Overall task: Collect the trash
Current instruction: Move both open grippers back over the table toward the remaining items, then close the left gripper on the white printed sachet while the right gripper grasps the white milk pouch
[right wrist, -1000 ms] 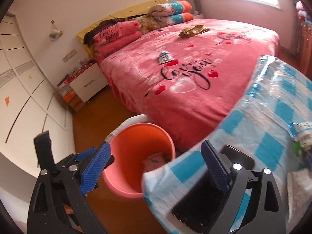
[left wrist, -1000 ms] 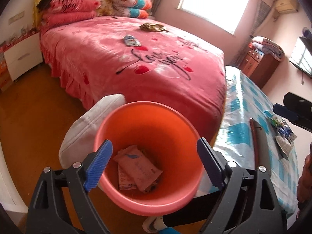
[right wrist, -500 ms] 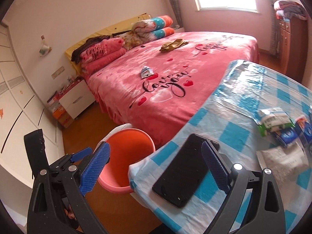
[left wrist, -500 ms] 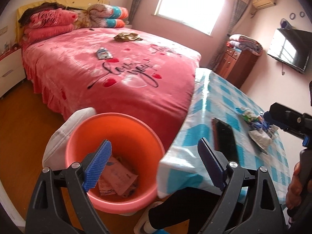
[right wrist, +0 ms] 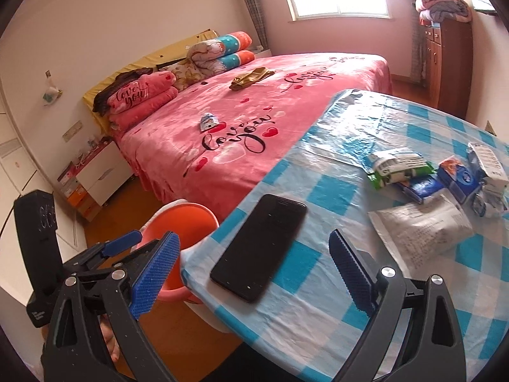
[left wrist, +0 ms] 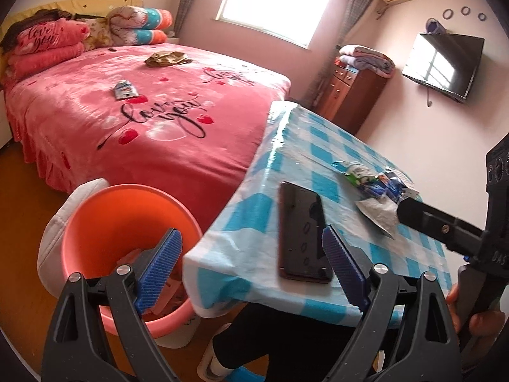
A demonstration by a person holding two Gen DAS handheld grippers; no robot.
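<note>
Both claws, the left claw and right claw, are wide open and hold nothing, the wrappers lie ahead to the right, and the phone right in front could get grabbed by mistake.

A blue-and-white checked plastic tablecloth carries a glossy black phone, a green-and-white crumpled wrapper and a pale grey printed packet. The round orange plastic bucket stands by a pink bedspread patterned with red hearts and black script.
</note>
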